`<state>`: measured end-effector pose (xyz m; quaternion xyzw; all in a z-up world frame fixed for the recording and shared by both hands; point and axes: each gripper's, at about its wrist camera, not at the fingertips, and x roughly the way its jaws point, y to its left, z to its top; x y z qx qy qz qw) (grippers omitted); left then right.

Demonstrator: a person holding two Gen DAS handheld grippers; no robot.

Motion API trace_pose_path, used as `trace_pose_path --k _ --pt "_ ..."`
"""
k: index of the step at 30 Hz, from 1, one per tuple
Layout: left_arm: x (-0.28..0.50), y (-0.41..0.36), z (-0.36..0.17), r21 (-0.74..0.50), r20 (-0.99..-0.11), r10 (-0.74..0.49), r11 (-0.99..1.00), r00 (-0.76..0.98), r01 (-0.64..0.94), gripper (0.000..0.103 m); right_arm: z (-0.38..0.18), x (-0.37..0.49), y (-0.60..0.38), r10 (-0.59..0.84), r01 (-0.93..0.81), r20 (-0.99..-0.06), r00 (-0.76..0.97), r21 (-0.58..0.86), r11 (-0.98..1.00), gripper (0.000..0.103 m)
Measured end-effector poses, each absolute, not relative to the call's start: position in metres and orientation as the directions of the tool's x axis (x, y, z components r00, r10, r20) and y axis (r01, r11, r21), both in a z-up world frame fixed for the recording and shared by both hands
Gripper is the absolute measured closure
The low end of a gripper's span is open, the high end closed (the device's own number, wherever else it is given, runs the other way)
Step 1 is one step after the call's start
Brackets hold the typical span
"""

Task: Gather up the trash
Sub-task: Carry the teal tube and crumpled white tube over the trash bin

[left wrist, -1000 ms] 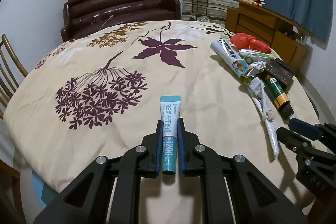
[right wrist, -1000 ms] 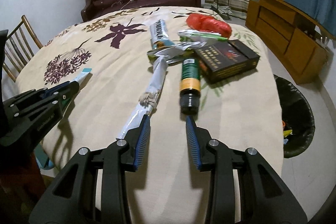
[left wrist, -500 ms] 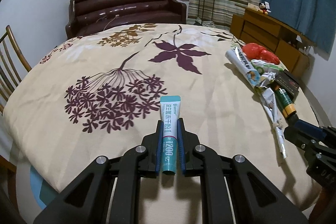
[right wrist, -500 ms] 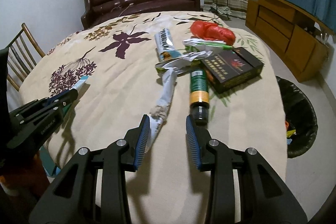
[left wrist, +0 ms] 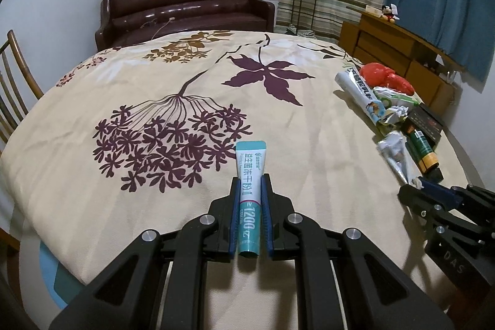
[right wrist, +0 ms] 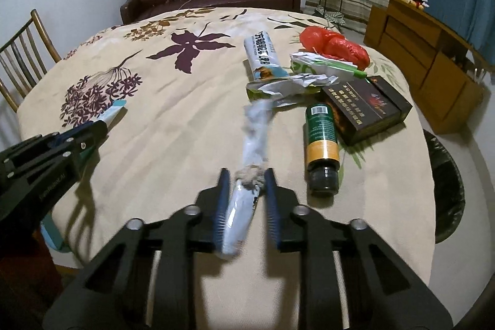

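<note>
1. Left wrist view: your left gripper [left wrist: 250, 200] is squeezed tight on a teal and white tube [left wrist: 249, 194]. The tube sticks out past the fingertips, over the flowery cloth on the bench [left wrist: 173, 101].
2. Right wrist view: your right gripper [right wrist: 246, 190] has just been closing. A long crinkly silver wrapper [right wrist: 247, 175] lies between its blue pads [right wrist: 222, 206]. The left pad touches the wrapper. A small gap shows by the right pad, and the picture is blurry there.
3. The wrapper's far end runs up to a heap of crumpled paper and packets [right wrist: 290, 82].
4. A green bottle with a yellow band [right wrist: 321, 144] lies on its side just right of the wrapper. It touches a dark box [right wrist: 368, 110].
5. A red plastic bag [right wrist: 335, 47] sits behind the heap.
6. A black trash bin [right wrist: 445, 184] stands on the floor, at the right edge of the bench.
</note>
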<state>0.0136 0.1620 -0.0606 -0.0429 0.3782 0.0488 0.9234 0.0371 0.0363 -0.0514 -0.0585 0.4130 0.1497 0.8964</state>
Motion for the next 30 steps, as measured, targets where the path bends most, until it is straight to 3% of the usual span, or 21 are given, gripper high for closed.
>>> trace_pose_path --k 14,30 --pt "0.011 0.13 -0.045 -0.08 -0.665 -0.005 0.995 0.747 -0.065 0.089 -0.022 0.021 0.004 0.238 -0.294 -0.685 0.689 0.036 0.955 0.085" --pt "0.041 0.015 -0.027 -0.099 -0.632 -0.169 0.986 0.756 0.138 0.089 -0.018 0.041 -0.129 0.047 -0.03 -0.655 0.754 0.037 0.999 0.085"
